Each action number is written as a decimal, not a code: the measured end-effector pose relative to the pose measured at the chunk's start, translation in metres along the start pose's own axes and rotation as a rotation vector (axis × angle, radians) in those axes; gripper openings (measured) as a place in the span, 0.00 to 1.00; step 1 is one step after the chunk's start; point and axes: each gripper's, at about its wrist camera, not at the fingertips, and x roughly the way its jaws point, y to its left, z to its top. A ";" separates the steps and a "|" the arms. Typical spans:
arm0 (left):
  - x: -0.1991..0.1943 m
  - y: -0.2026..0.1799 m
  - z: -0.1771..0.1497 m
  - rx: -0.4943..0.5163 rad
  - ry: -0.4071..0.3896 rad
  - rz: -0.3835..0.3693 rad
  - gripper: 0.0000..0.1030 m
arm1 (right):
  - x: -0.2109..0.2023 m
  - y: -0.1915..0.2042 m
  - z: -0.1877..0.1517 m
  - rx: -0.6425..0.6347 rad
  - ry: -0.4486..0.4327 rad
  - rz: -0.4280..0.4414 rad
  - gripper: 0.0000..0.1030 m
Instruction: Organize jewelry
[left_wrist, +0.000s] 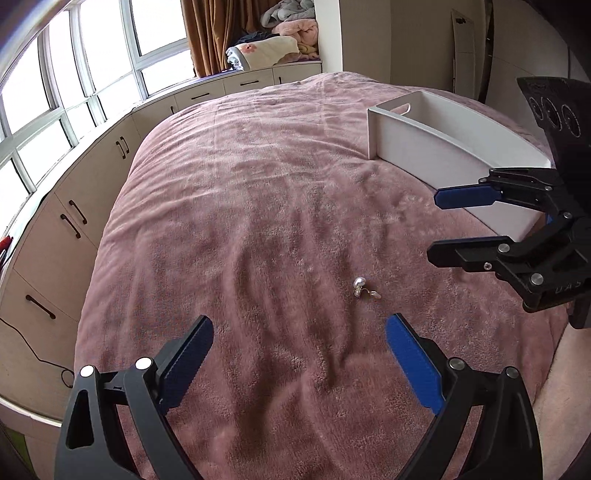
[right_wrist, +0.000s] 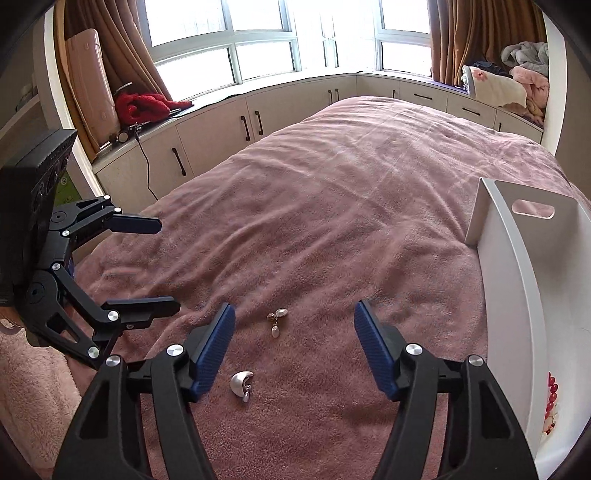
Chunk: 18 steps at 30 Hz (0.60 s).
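A pearl drop earring (right_wrist: 276, 321) lies on the pink blanket (right_wrist: 332, 206), just below the gap between the fingertips of my right gripper (right_wrist: 295, 308), which is open and touches nothing. A silver crescent earring (right_wrist: 242, 382) lies nearer the camera, beside the left finger. In the left wrist view the pearl earring (left_wrist: 364, 290) sits just ahead of my left gripper (left_wrist: 301, 325), open and empty. My right gripper (left_wrist: 436, 226) hovers to its right, and my left gripper (right_wrist: 168, 264) shows at the left of the right wrist view.
A white tray (right_wrist: 509, 277) with a handle slot stands on the bed at the right and holds red beads (right_wrist: 552, 391); the tray (left_wrist: 406, 147) is also in the left wrist view. White cabinets (right_wrist: 221, 133) under the windows run along the bed's far side.
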 end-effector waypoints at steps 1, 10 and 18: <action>0.004 -0.004 -0.005 0.011 0.003 -0.016 0.93 | 0.006 -0.001 0.000 -0.007 0.008 0.003 0.62; 0.032 -0.033 -0.027 0.040 -0.013 -0.161 0.93 | 0.061 0.000 -0.009 -0.052 0.095 0.052 0.56; 0.058 -0.054 -0.034 0.077 0.004 -0.171 0.86 | 0.092 -0.002 -0.018 -0.090 0.146 0.045 0.41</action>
